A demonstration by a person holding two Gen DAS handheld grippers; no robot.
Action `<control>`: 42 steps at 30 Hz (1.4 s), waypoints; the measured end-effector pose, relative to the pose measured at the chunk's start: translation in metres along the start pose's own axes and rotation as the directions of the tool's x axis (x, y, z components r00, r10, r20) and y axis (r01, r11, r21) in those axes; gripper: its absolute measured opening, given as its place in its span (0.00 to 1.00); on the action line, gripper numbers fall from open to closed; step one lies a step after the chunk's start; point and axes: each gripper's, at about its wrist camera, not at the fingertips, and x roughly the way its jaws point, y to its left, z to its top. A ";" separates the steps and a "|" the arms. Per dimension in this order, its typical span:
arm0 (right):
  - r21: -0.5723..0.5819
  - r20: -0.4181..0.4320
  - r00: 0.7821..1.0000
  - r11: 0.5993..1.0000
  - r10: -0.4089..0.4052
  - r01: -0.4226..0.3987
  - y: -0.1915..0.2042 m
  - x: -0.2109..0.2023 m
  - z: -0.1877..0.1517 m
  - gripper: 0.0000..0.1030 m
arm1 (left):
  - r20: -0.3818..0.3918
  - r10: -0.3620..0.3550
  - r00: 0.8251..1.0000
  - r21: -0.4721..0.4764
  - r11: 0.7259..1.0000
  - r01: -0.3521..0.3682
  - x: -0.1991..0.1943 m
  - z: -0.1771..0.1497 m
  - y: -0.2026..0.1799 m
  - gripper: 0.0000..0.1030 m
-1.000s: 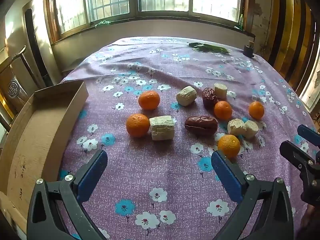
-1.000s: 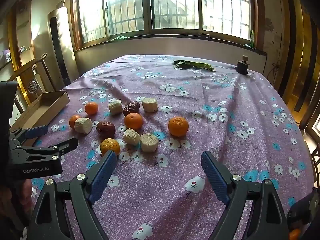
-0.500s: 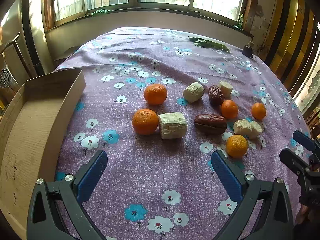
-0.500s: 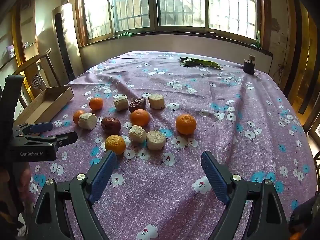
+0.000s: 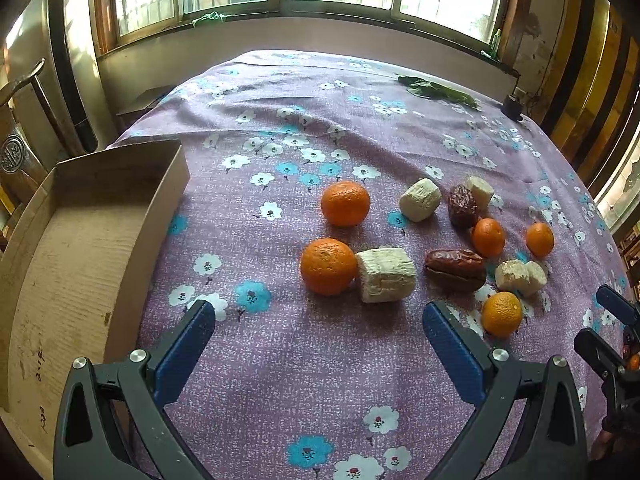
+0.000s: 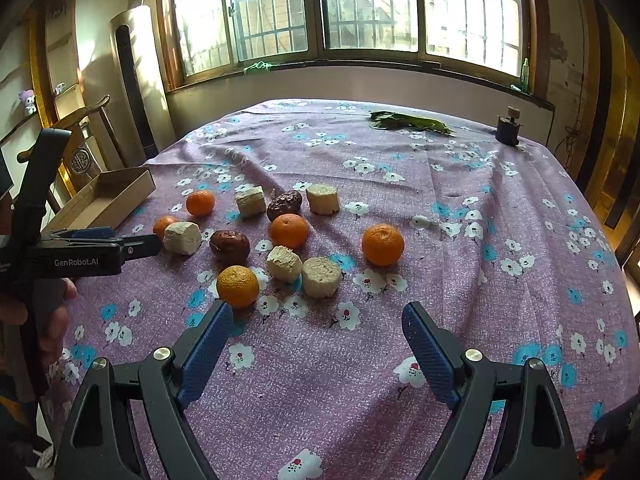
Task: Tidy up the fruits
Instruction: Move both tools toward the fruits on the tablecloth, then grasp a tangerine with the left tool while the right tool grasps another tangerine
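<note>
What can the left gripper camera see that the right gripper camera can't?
Only the left wrist view looks down into the cardboard box, showing its bare floor. Only the right wrist view shows a purple toy on a shelf and the hand holding the left gripper. Both show five oranges, like this orange, plus the green leaves far back.

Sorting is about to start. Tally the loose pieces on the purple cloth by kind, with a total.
Round orange mandarins: 5
Pale cut cylinder chunks: 5
Wrinkled dark red dates: 2
Total: 12
</note>
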 end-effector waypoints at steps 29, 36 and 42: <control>-0.016 -0.023 0.999 0.999 0.031 -0.032 0.008 0.010 0.001 0.87 | -0.089 0.134 0.987 0.095 0.988 -0.126 0.036 0.017 0.005 1.00; -0.032 -0.033 0.998 0.998 0.052 -0.053 0.011 0.013 0.002 0.87 | -0.088 0.106 0.990 0.107 0.989 -0.097 0.043 0.025 -0.002 0.97; -0.047 -0.047 0.995 0.995 0.088 -0.091 0.020 0.017 0.004 0.80 | -0.088 0.025 0.996 0.087 0.996 -0.017 0.042 0.024 -0.001 0.56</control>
